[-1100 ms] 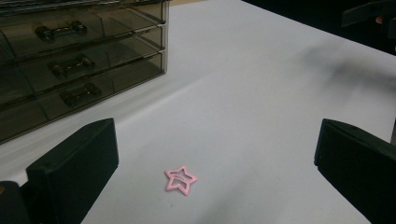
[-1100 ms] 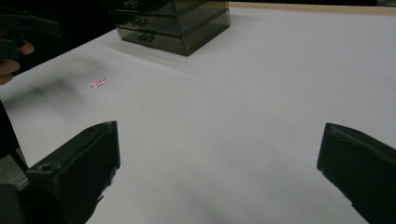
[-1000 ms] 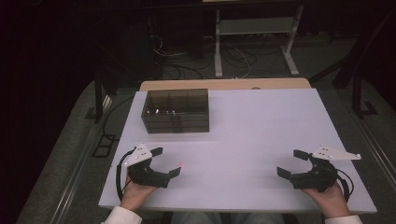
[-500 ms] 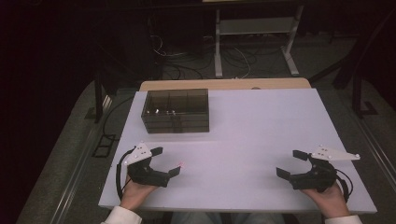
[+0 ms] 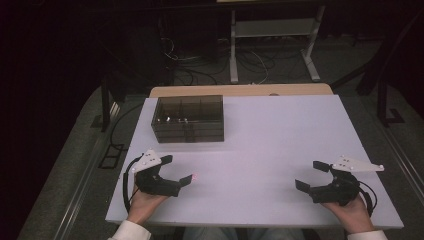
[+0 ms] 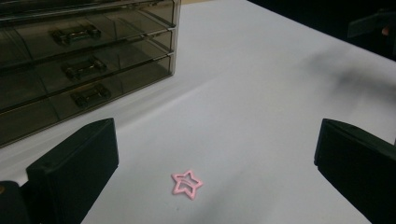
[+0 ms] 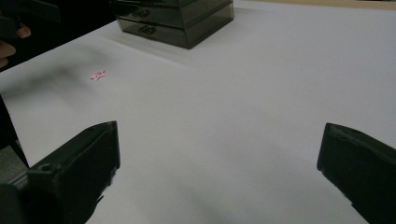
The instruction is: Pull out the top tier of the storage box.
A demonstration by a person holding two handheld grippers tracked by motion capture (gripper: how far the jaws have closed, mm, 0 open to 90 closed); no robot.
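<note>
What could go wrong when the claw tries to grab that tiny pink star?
The pink star lies flat on the white table, so the open left gripper might slide over it or push it away instead of pinching it. It is also thin and small, so it might slip from the jaws. The drawer box has its drawers closed, so one would need opening first.

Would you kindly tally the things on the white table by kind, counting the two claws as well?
Pink star-shaped clips: 1, the pink star clip
Smoky drawer units: 1, the drawer unit, showing 3 drawers in the left gripper view
Claws: 2, the left claw and the right claw, both open
Total: 4
</note>
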